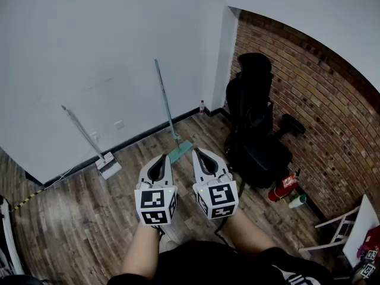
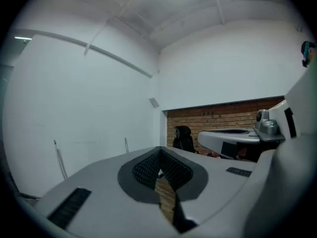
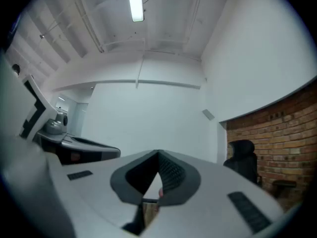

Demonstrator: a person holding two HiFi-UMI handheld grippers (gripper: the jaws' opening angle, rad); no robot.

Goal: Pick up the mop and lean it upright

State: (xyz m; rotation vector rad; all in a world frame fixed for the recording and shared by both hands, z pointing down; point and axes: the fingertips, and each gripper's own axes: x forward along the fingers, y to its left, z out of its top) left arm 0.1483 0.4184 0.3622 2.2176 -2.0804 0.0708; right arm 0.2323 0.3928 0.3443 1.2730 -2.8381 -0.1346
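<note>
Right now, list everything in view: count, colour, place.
teal flat-headed mop: one, teal and grey, leaning upright on the white wall, centre.
white flat-headed mop: one, white and grey, leaning on that wall, left.
padded office chair: one, black, by the brick wall.
small bottle: one, pale, on the floor at the wall corner.
red cylinder: one, red, floor beside the chair.
green-and-white bottle: one, beside the red cylinder.
white frame: one, lower right.
left gripper: one, white and black, shut, empty.
right gripper: one, white and black, shut, empty.

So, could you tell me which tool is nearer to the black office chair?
Right. The right tool sits just left of the chair; the left tool is farther left.
</note>
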